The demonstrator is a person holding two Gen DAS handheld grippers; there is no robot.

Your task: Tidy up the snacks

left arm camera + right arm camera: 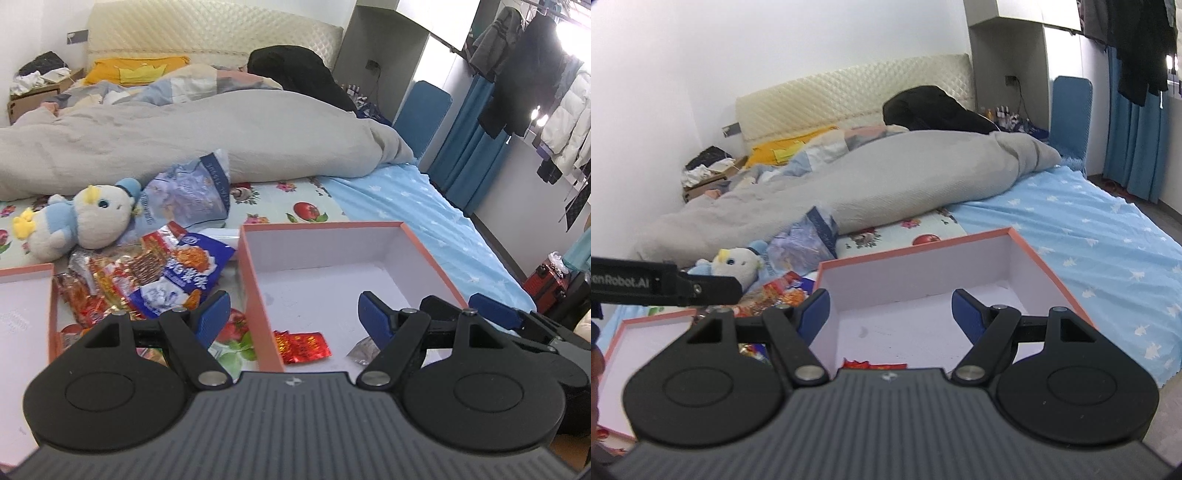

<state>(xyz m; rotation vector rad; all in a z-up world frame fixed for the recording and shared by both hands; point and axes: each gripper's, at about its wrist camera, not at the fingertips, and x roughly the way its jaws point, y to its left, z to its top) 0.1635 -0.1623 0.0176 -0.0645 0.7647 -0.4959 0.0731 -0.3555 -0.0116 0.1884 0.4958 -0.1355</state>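
Both grippers (293,317) (890,314) over box (258,295), empty.

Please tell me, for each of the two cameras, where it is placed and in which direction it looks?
Left wrist: on the left claw, looking forward over the orange box toward the snack pile and plush duck; its open blue fingers show, with the right claw beside.
Right wrist: on the right claw, above the same orange box; its open fingers show, and the left claw's black body at left.
Shared: box, red packet inside, duck, grey duvet.
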